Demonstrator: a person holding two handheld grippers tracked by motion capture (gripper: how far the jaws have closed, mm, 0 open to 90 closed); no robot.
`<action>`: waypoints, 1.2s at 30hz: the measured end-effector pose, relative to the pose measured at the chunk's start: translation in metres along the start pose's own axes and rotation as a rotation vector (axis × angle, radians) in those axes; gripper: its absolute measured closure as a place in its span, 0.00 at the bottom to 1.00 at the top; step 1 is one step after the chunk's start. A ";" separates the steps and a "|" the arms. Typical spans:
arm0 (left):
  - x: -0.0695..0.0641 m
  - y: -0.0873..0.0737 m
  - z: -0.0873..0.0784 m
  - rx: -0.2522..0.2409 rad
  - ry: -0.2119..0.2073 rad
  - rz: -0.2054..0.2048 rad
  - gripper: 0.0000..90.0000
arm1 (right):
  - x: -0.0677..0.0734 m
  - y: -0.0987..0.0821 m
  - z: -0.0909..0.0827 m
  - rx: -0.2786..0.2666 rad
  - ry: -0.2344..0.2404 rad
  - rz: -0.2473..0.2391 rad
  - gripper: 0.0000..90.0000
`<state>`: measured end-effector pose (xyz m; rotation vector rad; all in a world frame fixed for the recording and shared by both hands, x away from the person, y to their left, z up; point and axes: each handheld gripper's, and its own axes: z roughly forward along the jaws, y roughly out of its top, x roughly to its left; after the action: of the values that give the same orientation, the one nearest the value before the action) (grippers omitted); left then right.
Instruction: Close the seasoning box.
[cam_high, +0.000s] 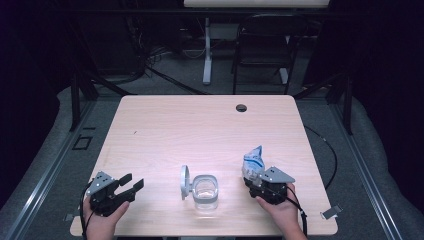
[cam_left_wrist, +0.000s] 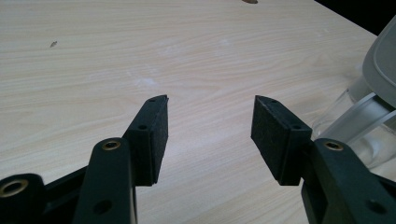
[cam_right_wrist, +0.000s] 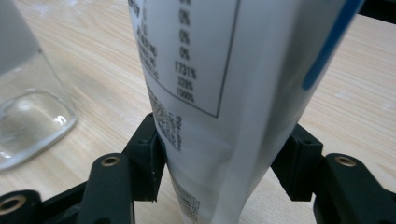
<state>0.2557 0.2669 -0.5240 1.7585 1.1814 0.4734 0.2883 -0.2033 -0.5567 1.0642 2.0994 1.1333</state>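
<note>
Shown from above, my right tongs (cam_high: 260, 181) are clenched on a white and blue pouch (cam_high: 253, 161), a soft, crinkled foil-like bag that rises upright from between the jaws; its top is pinched and pointed. In the right gripper view the pouch (cam_right_wrist: 224, 93) presents a smooth white face printed with a boxed table of figures and fine lines of text, with a blue band along one edge; the flat black pads press its lower part from both sides, just above the tabletop.

My left tongs (cam_high: 131, 183) are released: the jaws stand well apart with nothing between them, their matte, slab-shaped pads (cam_left_wrist: 154, 135) hovering over bare wood.

Between the two tongs stands a clear jar (cam_high: 205, 192), square with rounded corners, thick-walled and glossy, its pale grey hinged lid (cam_high: 184, 182) swung up on the side toward my left tongs. In the left gripper view the jar (cam_left_wrist: 359, 126) lies just beyond my right-hand jaw.

Supporting all this is a pale wood-grain table (cam_high: 200, 130), smooth and matte, with rounded corners and a dark round grommet hole (cam_high: 241, 107) near its far edge. Ahead of both tongs the surface is open to that far edge; the near edge lies just behind my hands.
</note>
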 end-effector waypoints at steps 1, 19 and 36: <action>0.000 0.001 0.000 -0.004 0.002 0.001 0.52 | 0.001 0.001 -0.001 0.004 0.004 -0.009 0.47; 0.005 0.001 -0.004 -0.015 0.010 -0.014 0.52 | 0.018 0.022 -0.002 -0.024 0.034 -0.070 0.47; 0.006 -0.002 -0.001 -0.002 0.018 -0.018 0.52 | 0.018 0.037 0.013 -0.039 0.011 -0.138 0.47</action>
<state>0.2562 0.2727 -0.5264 1.7434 1.2080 0.4804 0.3027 -0.1702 -0.5336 0.8822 2.1152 1.1101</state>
